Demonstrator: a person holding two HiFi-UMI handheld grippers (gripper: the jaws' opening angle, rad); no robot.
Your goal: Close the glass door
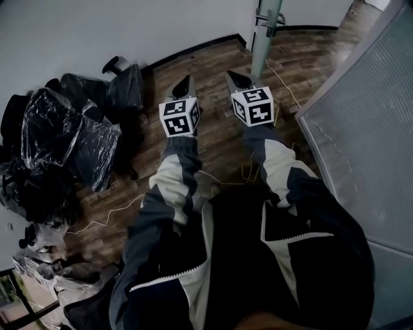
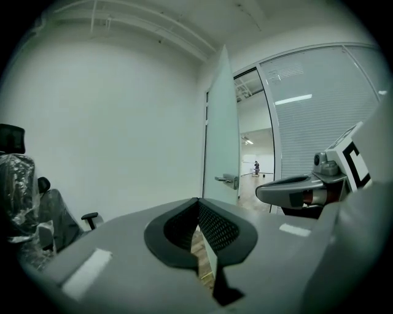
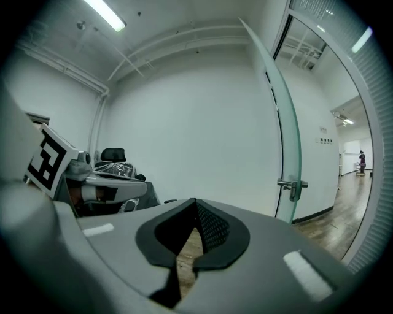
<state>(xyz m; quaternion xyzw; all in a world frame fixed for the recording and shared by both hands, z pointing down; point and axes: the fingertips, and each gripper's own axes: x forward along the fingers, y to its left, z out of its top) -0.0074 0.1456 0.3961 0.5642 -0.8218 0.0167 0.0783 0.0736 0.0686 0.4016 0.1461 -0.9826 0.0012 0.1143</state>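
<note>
Jacket sleeves (image 1: 174, 174) fill the foreground. Glass door (image 1: 263, 45) at 12 o'clock stands open, so nothing's closed yet (whole job left). Right gripper (image 1: 231, 75) and left gripper (image 1: 186, 80) sit near it, not touching, jaws pinched together, empty. Wrapped chairs (image 1: 64, 129) at 9 o'clock.

Open floor (image 1: 213, 71) up to glass door (image 1: 263, 45); wrapped chairs (image 1: 71, 129) crowd L side.

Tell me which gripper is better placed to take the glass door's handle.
Probably the right gripper: it points nearly at the glass door and its handle, while the left gripper sits farther aside.
</note>
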